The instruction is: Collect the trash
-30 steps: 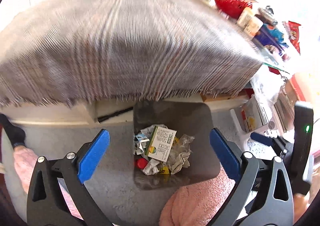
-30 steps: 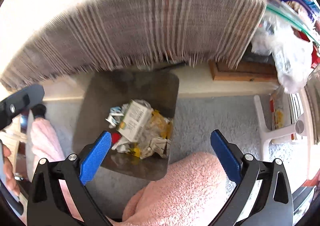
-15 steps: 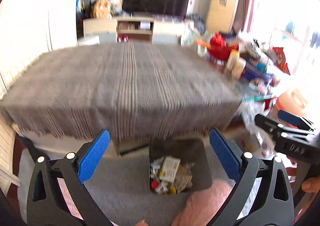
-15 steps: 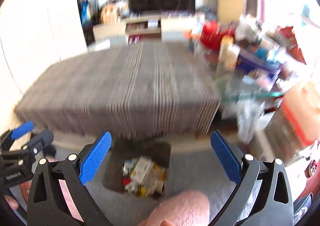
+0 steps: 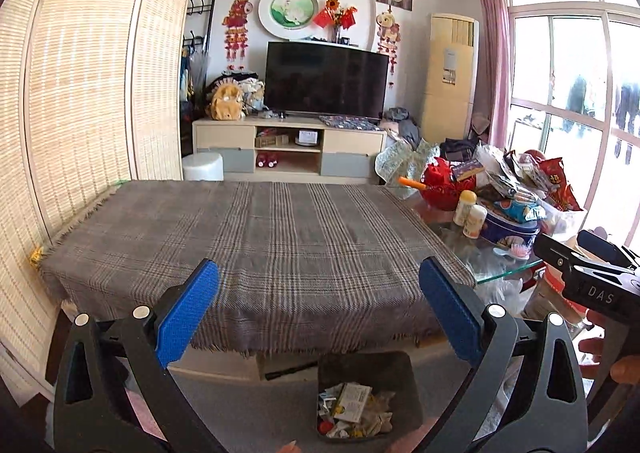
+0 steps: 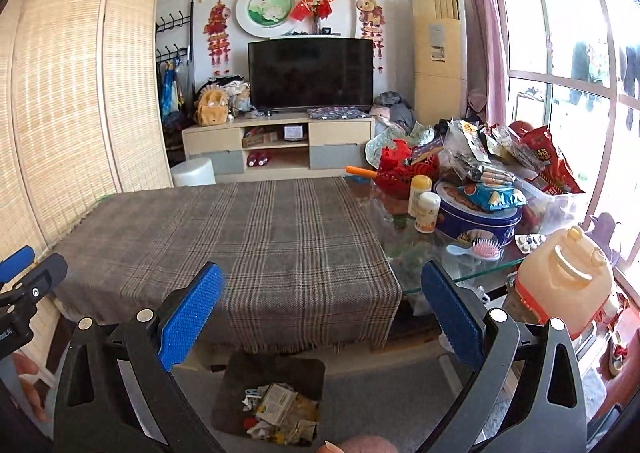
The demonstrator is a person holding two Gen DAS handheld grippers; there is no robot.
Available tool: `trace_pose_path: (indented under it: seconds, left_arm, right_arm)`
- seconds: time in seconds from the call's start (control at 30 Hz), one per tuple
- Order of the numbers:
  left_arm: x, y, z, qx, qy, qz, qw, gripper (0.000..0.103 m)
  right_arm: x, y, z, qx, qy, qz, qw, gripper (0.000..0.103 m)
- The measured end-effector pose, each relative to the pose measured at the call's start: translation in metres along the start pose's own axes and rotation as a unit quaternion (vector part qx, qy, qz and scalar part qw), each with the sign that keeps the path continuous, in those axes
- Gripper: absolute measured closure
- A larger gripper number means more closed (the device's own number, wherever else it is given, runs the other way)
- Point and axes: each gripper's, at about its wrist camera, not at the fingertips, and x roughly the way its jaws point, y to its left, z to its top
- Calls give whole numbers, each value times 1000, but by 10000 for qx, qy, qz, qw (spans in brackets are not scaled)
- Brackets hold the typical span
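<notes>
A dark trash bin (image 5: 402, 375) (image 6: 244, 373) stands on the grey floor below the table's near edge. It holds crumpled wrappers and a small carton (image 5: 353, 399) (image 6: 278, 401). My left gripper (image 5: 320, 313) is open and empty, held high over the bin and level with the table's near edge. My right gripper (image 6: 320, 313) is also open with nothing between its fingers. The plaid cloth (image 5: 256, 245) (image 6: 248, 237) on the table is bare. The right gripper's body (image 5: 588, 281) shows at the right of the left wrist view; the left one (image 6: 24, 293) shows at the far left of the right wrist view.
A glass tabletop (image 6: 460, 253) right of the cloth carries a blue tin (image 6: 476, 221), two small bottles (image 6: 424, 201), snack bags (image 6: 548, 161), a red basket (image 6: 400, 169) and a pink hairbrush (image 6: 480, 251). An orange jug (image 6: 564, 277) stands at its right corner. A TV stand (image 5: 288, 149) is behind.
Both grippers have tilted up from looking down into the bin to looking level across the table and room. The bin has dropped to the bottom of both views. Both stayed open.
</notes>
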Motion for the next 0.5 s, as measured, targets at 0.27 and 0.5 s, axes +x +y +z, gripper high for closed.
trace_pose_path:
  seconds: [0.27,0.5]
  left_arm:
    - [-7,3,7,-1,-94,140,9999,8]
    - [-8,6,7,-39,-124,242,9996,8]
  right_arm:
    - [-14,12,6,-102,-182,-95,9997,3]
    - [-21,18,9,-145,-334,-105,9993,3]
